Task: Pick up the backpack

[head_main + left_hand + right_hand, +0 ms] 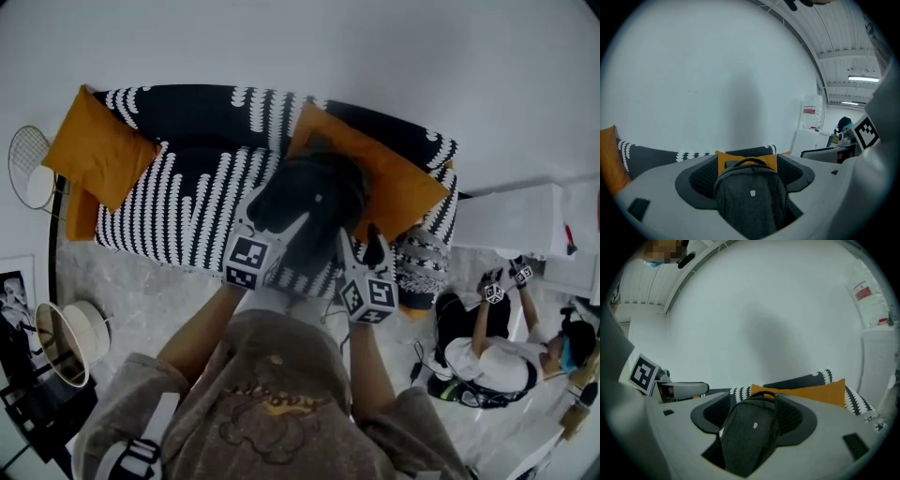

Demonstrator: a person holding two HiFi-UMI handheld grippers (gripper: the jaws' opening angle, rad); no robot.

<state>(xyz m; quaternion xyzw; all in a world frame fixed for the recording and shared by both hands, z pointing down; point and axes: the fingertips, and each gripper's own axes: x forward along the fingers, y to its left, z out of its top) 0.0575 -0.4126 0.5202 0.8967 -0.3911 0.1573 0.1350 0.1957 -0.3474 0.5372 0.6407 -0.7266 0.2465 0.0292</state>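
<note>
Fingers (698,180) of the left gripper (749,171) stand apart, nothing clamped; those of the right gripper (754,418) likewise stand apart. Each pair frames the dark grey backpack (314,199), with no pad pressing on it; the backpack stands upright on the patterned sofa (187,202), leaning against an orange cushion (408,183). Progress, by judgement: approach only; no grasp made. Remaining: close on the body or top handle (750,161); lift.
</note>
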